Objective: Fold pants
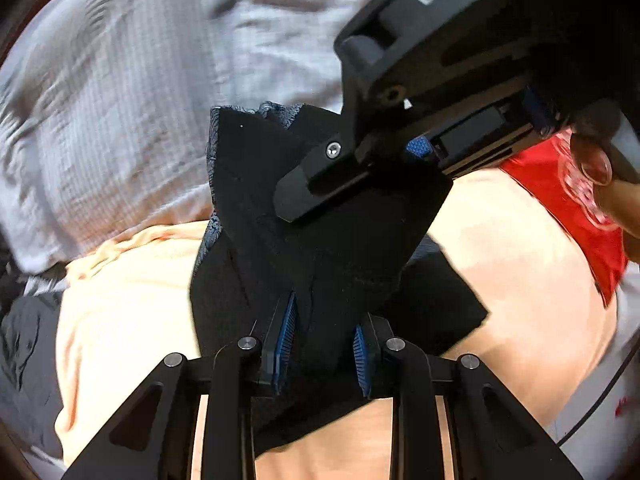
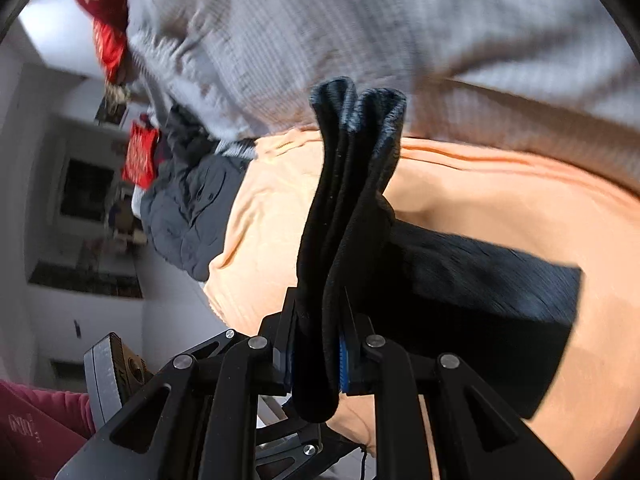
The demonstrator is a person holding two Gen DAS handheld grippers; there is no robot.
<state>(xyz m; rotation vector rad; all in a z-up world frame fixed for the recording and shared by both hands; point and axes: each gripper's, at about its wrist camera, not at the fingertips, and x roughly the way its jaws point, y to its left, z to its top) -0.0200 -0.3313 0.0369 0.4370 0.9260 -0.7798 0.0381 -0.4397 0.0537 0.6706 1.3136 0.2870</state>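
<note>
Left wrist view: black pants (image 1: 320, 240) pinched between the left gripper (image 1: 320, 344) fingers. Right gripper (image 2: 318, 352) fingers clamp a bunched fold of them above peach cloth (image 2: 500, 192).

Black pants (image 1: 320, 240) on a peach sheet (image 1: 128, 300); pale grey grid-patterned cloth (image 1: 140, 80), dark grey crinkled garment (image 2: 188, 216), red fabric (image 1: 580, 220); black tools with blue pads (image 1: 286, 340).

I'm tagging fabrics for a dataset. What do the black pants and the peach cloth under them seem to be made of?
The black pants look like a soft matte knit, maybe fleece: the folded edges are thick and rounded, with a faintly fuzzy, greyish nap. The peach cloth looks like a thin, smooth woven sheet, probably cotton: it lies in shallow wrinkles, without sheen, with a stitched seam line. Blur leaves both uncertain.
</note>
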